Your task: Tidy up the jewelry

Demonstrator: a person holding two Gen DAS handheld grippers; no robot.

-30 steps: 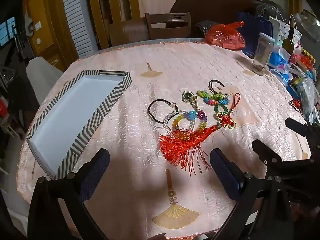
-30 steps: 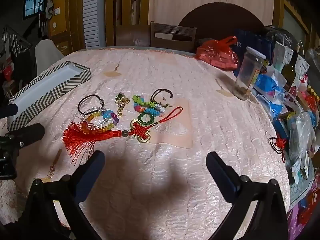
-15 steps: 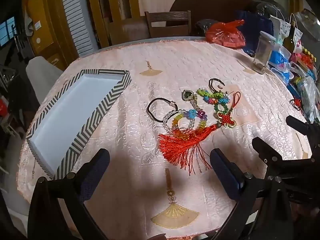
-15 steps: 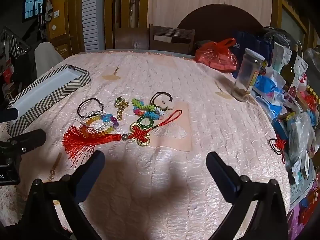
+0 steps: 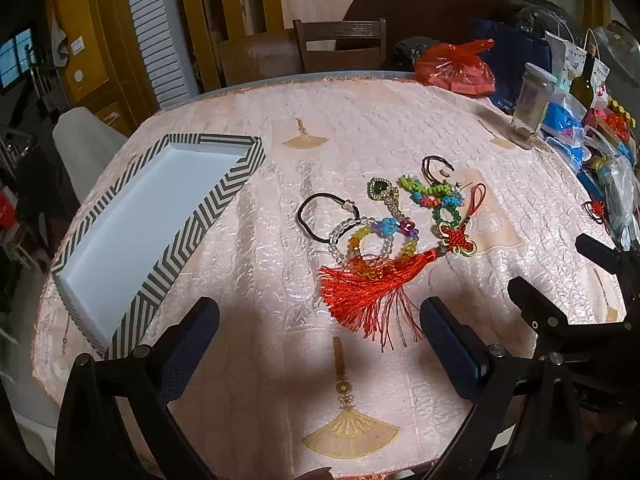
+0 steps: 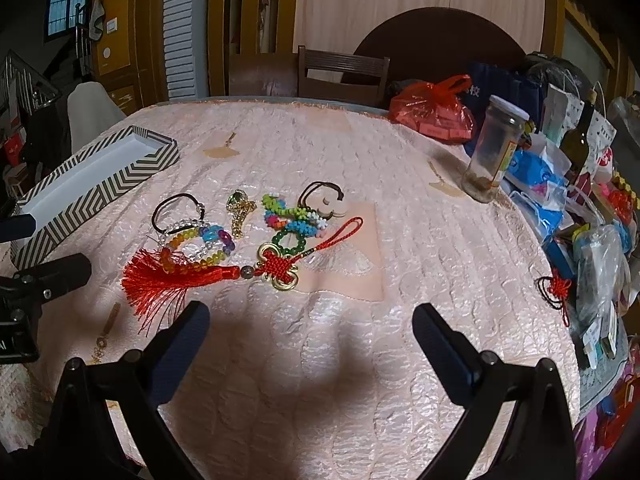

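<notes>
Left gripper (image 5: 320,320): fingers spread wide, holding nothing, raised above the near edge of the counter (image 5: 360,120). Right gripper (image 6: 308,324): fingers likewise spread wide, holding nothing.

Landmark: chevron-patterned tray (image 5: 192,232), white inside, nothing visible in it, at the left side of the counter.

Jewelry lies in a cluster to the right of the tray, well apart from it. Nearest the tray, a black hair tie (image 5: 316,216). Just beyond it, a multicoloured bead bracelet (image 5: 380,236), overlapped by a red tassel knot charm (image 5: 376,284). Farther from the tray: a green heart pendant (image 5: 380,190), a colourful beaded strand (image 5: 432,196), and a black cord loop (image 5: 434,164).

A glass jar (image 6: 492,152) stands far right of the tray.
</notes>
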